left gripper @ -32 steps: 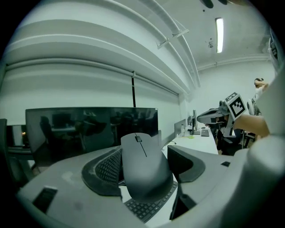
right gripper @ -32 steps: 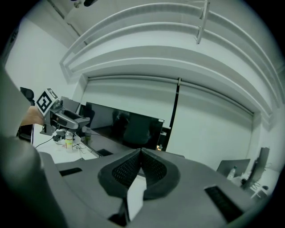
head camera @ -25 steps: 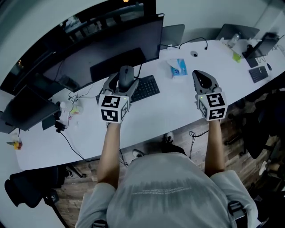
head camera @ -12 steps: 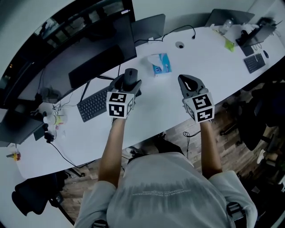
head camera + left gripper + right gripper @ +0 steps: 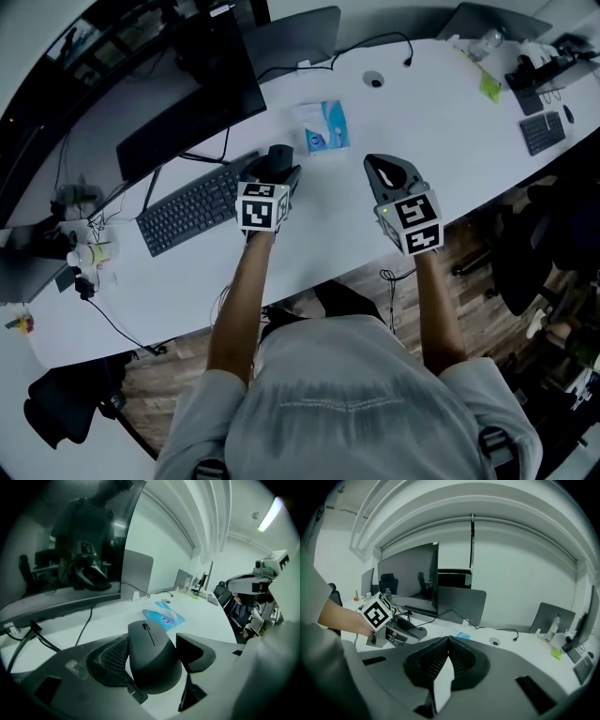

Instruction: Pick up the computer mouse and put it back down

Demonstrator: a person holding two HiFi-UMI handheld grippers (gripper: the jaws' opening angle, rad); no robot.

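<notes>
Left gripper clamping mouse across flanks, hovering over bench near edge. Right gripper hanging clenched, empty. Mouse likely light, rigid, smooth-shelled; slipping possible.

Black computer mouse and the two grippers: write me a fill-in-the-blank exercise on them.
The black computer mouse is clamped between the jaws of the ____ gripper.
The right gripper, jaws together, holds ____.
Beyond the mouse, a ____ packet lies on the white desk.
Missing words: left; nothing; blue.
</notes>
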